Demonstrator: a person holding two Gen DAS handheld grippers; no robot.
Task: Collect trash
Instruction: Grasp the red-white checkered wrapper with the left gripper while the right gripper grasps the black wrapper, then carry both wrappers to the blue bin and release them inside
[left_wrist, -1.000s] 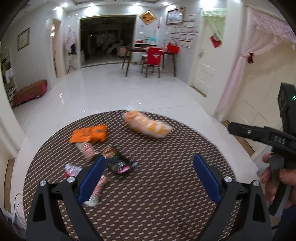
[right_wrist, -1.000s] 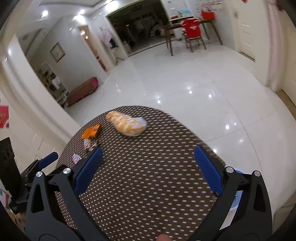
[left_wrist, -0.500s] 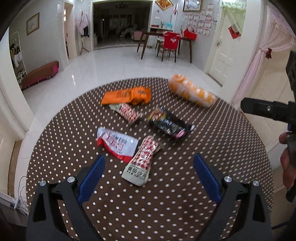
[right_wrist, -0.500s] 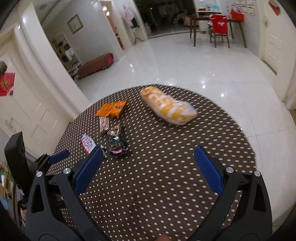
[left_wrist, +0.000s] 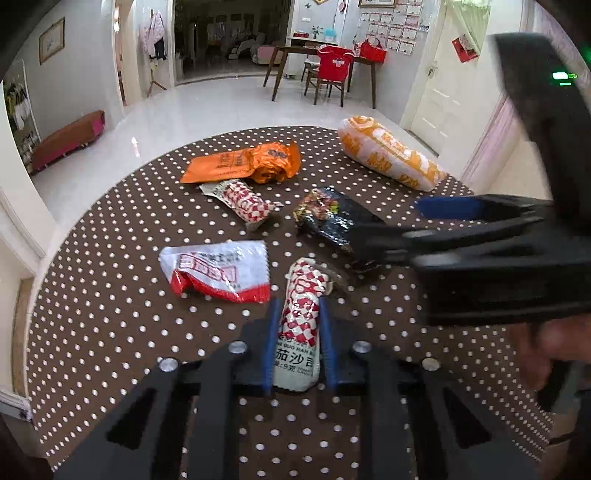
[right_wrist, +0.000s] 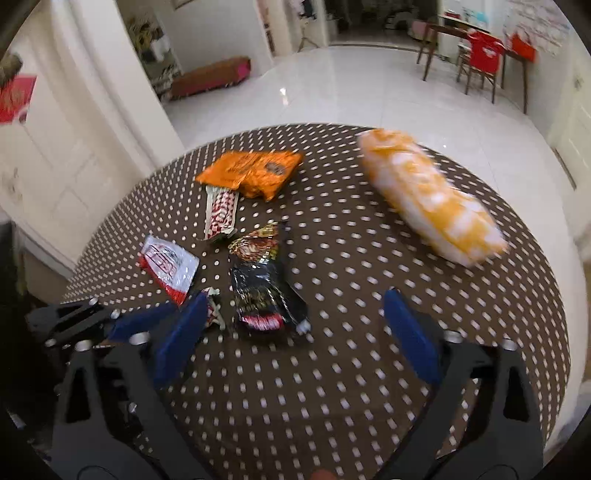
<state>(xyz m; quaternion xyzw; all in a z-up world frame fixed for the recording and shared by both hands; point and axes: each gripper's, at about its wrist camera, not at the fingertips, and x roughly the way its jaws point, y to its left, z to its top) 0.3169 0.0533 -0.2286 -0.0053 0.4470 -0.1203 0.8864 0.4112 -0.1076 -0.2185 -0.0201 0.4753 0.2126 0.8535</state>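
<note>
Several wrappers lie on a round brown polka-dot table (left_wrist: 110, 325). My left gripper (left_wrist: 297, 314) is shut on a red-and-white checked sauce packet (left_wrist: 301, 317) near the front. A red-and-white wrapper (left_wrist: 218, 271), a second checked packet (left_wrist: 243, 201), an orange wrapper (left_wrist: 247, 164) and a black wrapper (left_wrist: 328, 218) lie beyond. My right gripper (right_wrist: 295, 317) is open, its jaws either side of the black wrapper (right_wrist: 264, 291). It also shows at the right of the left wrist view (left_wrist: 391, 225). An orange-and-white bag (right_wrist: 428, 195) lies far right.
The table (right_wrist: 369, 387) stands on a glossy white floor. A dining table with a red chair (left_wrist: 332, 74) stands far back. A low bench (left_wrist: 66, 136) is at the left wall. A white door (left_wrist: 443, 85) is at the right.
My left gripper moved forward and down and shut on the checked sauce packet. My right gripper came in closer over the black wrapper and stayed open.
</note>
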